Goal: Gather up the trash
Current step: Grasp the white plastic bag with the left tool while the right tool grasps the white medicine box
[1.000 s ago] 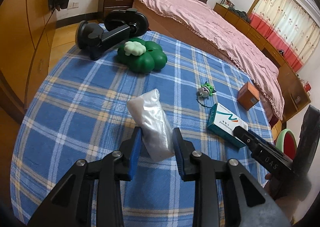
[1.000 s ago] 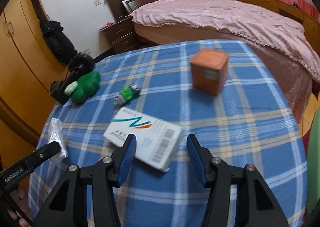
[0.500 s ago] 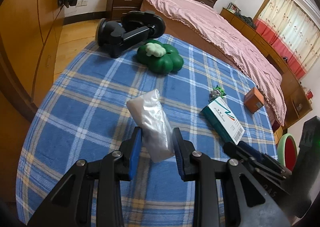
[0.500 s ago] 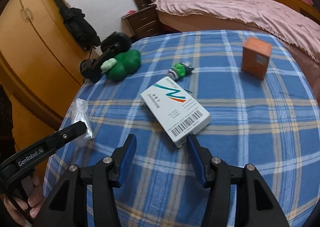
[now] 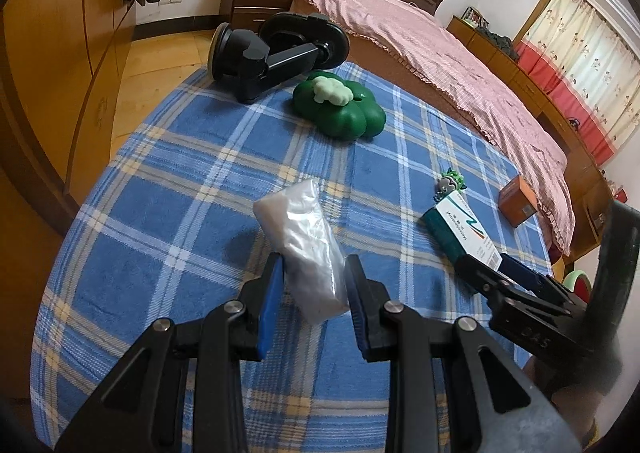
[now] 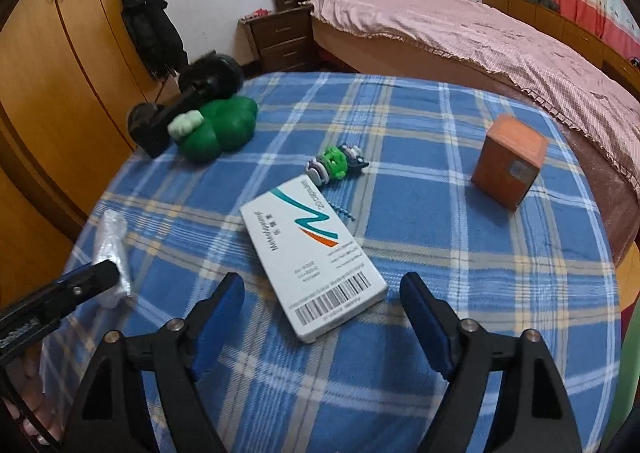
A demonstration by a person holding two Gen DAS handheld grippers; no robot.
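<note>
Trash in your left gripper (image 5: 314, 285): a crumpled clear plastic bag (image 5: 306, 241) sits clamped between its blue pads, its far end reaching out over the blue plaid worktop (image 5: 168, 189). Your right gripper (image 6: 324, 317) has just been spreading its jaws, and they now stand wide apart with nothing pressed between them; the near, barcoded end of the white medicine box (image 6: 312, 253) lies flat on the cloth between and just ahead of the pads, without touching either. From the right wrist view you can see the bag (image 6: 112, 249) off to the left, at the tip of your other tool.

Just beyond the box lies a small green toy keychain (image 6: 336, 165), its chain running alongside the box edge. Further right, well apart, an orange cardboard cube (image 6: 508, 161) stands upright. At the far left of the worktop a green clover-shaped object (image 6: 220, 129) rests just beside a black suction-cup holder (image 6: 188, 101) lying on its side. Past the worktop is a bed (image 6: 480, 37) with a pink cover.
</note>
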